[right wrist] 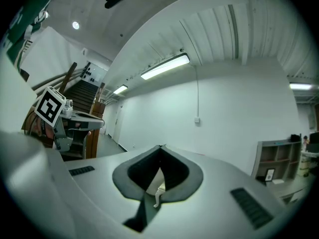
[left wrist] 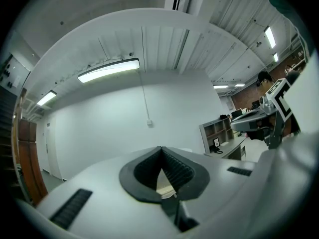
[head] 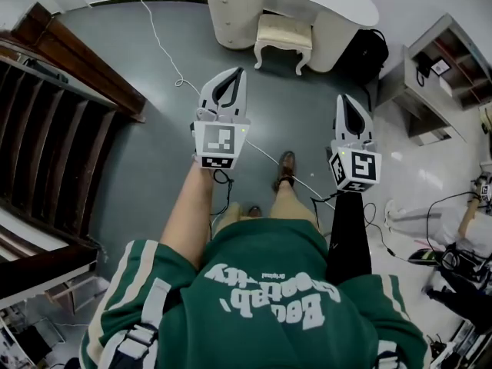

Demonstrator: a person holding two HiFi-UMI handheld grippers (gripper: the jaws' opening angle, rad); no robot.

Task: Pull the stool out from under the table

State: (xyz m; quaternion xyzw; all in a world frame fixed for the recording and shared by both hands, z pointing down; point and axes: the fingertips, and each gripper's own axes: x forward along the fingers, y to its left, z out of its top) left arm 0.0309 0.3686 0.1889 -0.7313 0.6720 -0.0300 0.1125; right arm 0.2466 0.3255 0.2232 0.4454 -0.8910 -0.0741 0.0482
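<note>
A cream padded stool (head: 284, 34) with curved white legs stands tucked part-way under the white table (head: 350, 4) at the far end of the grey floor. Both grippers are held out level towards it, well short of it. My left gripper (head: 235, 71) is shut with nothing in it. My right gripper (head: 344, 98) is also shut and empty. In the left gripper view the closed jaws (left wrist: 160, 147) frame a sliver of the stool (left wrist: 165, 185). Below the closed tips in the right gripper view (right wrist: 160, 146) one white stool leg (right wrist: 158, 192) shows.
A dark wooden staircase (head: 54, 129) runs along the left. A white cable (head: 165, 48) trails across the floor. A black bag (head: 367, 52) leans by the table. A grey shelf unit (head: 442, 75) stands at right, with another person (head: 470, 221) and cables lower right.
</note>
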